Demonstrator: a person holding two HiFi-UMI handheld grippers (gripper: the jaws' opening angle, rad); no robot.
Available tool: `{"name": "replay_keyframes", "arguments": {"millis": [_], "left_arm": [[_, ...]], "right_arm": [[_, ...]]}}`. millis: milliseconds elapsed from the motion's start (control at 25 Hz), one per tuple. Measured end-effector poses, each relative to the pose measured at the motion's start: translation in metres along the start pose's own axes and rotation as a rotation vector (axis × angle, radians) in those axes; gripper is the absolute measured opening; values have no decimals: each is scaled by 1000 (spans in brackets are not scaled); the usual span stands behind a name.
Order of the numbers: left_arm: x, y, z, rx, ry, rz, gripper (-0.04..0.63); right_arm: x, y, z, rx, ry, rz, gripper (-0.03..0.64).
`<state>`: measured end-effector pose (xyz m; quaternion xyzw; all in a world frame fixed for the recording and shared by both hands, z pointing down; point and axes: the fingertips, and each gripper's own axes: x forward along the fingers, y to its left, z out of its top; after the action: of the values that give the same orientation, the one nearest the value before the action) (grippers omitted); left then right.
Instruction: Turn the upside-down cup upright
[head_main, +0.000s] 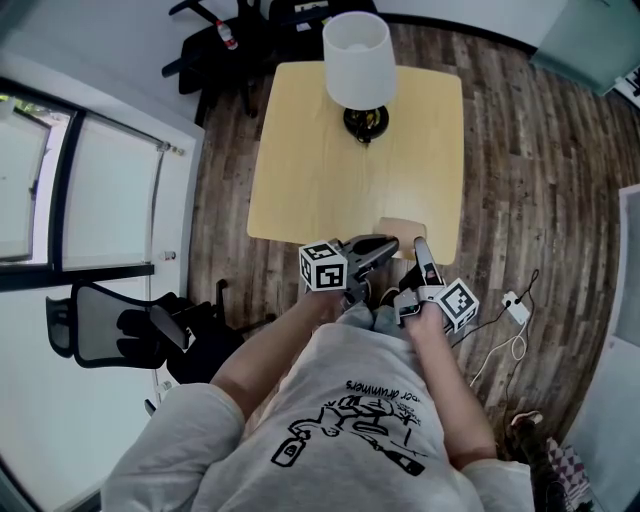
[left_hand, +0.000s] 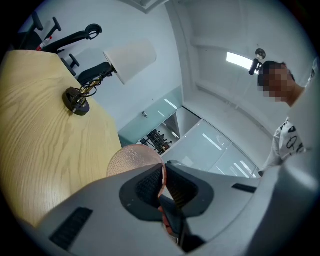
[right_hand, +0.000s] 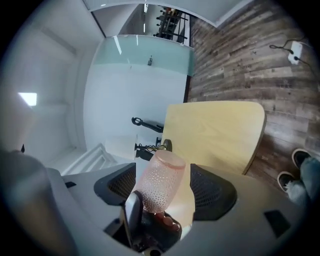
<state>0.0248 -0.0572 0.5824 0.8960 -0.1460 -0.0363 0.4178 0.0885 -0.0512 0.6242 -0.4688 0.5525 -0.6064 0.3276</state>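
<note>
Right gripper (right_hand: 162, 174) wide, loose round cup (right_hand: 159, 186); left gripper (left_hand: 164, 175) alone pinches it. We risk thin grip slipping, cup dropping past table (head_main: 300, 160) near edge.

The cup (right_hand: 159, 182) is translucent and dimpled, the table (head_main: 310, 160) smooth matt wood, the floor (head_main: 520, 130) grainy wood planks.

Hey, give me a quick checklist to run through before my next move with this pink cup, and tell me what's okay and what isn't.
1. Left gripper shut on the cup wall: ok.
2. Right gripper open, pads off the cup between them: ok.
3. Cup upright: cannot tell.
4. Cup set down on the table: not ok, held at the near edge.
5. Landing space free, lamp at the far side: ok.
</note>
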Motion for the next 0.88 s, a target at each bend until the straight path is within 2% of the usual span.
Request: {"name": "replay_keyframes", "arguments": {"millis": [520, 880], "left_arm": [[-3, -21, -10, -69, -26, -62, 23], [0, -30, -9, -84, -32, -83, 23]], "right_arm": [[2, -3, 0, 215, -89, 80, 327], [6, 1, 5, 302, -138, 118, 327]]}}
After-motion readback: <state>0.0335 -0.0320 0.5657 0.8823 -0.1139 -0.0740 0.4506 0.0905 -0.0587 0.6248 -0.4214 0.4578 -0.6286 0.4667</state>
